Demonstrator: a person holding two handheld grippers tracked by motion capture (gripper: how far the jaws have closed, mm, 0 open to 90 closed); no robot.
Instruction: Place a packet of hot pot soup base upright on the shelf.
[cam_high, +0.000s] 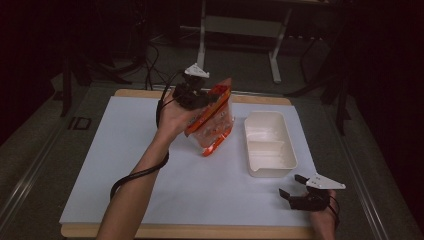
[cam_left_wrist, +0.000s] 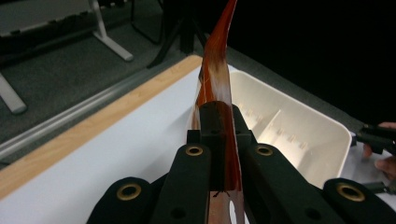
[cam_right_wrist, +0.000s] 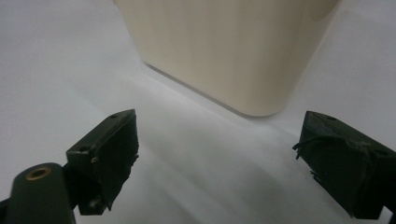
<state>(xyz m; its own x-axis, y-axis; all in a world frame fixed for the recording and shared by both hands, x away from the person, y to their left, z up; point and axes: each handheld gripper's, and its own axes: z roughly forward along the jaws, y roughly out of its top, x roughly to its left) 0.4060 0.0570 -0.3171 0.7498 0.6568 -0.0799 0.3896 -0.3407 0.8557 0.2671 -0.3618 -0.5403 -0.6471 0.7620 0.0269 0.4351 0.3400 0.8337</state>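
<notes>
1. Above the white counter (cam_high: 150, 180), the left claw (cam_high: 212, 97) pinches the upper edge of an orange-and-clear plastic snack bag (cam_high: 212, 120); from the left gripper view both jaws are pressed together on the thin orange film (cam_left_wrist: 217, 93), which rises between them.
2. Below that claw the bag hangs slightly tilted, its bottom corner close to the counter; whether it touches the surface cannot be told from the high view.
3. Just to the right of the left claw and the bag stands a cream rectangular plastic bin (cam_high: 270, 172), open-topped, with a low divider inside (cam_left_wrist: 275, 126). The bag is near the bin's left wall but not over it.
4. Nearer the person than the bin, the right claw (cam_high: 292, 186) rests low by the counter's front right corner with its jaws spread wide and nothing between them; the bin's rounded corner (cam_right_wrist: 243, 60) sits just ahead of it.
5. Step in hand, as I judge it: carrying the lifted bag toward the bin.
6. Next move likely calls for raising the bag until its bottom clears the bin's rim, shifting it sideways over a compartment, then lowering before letting go.
7. Risk: the limp bag may catch on the rim and push the light bin; the idle right claw could steady it.
</notes>
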